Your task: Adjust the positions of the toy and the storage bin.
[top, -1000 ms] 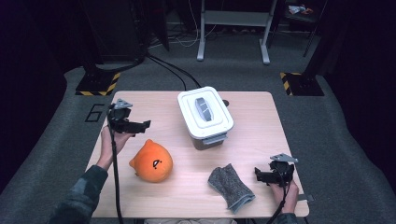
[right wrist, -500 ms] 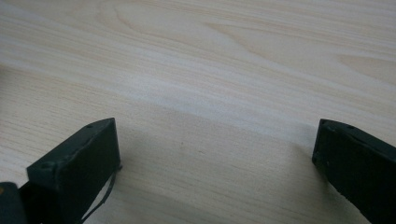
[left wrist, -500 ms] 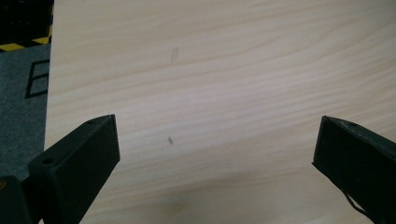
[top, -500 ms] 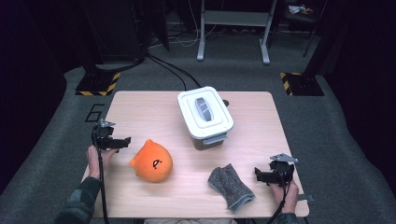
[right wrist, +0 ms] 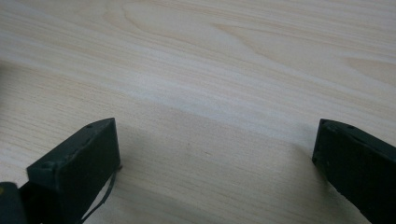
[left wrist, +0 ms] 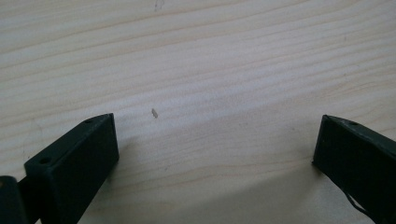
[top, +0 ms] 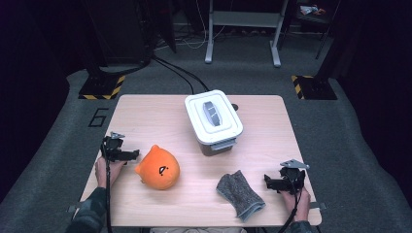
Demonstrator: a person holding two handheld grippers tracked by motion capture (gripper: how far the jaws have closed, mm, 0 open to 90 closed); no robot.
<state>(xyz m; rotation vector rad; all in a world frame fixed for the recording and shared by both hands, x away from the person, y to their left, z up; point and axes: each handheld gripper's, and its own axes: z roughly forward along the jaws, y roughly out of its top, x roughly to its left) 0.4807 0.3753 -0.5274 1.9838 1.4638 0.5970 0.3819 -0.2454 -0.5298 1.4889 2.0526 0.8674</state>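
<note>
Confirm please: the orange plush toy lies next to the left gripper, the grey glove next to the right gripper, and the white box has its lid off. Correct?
Not quite: in the high view the white box has its lid on. The orange plush toy beside the left gripper and the grey glove beside the right gripper are as stated.

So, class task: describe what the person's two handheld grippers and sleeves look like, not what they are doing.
Both the left gripper and the right gripper are black, with two blocky black fingers with small holes. Each carries a grey three-cornered plate on top and trails a thin black cable. The left forearm wears a dark mottled sleeve.
</note>
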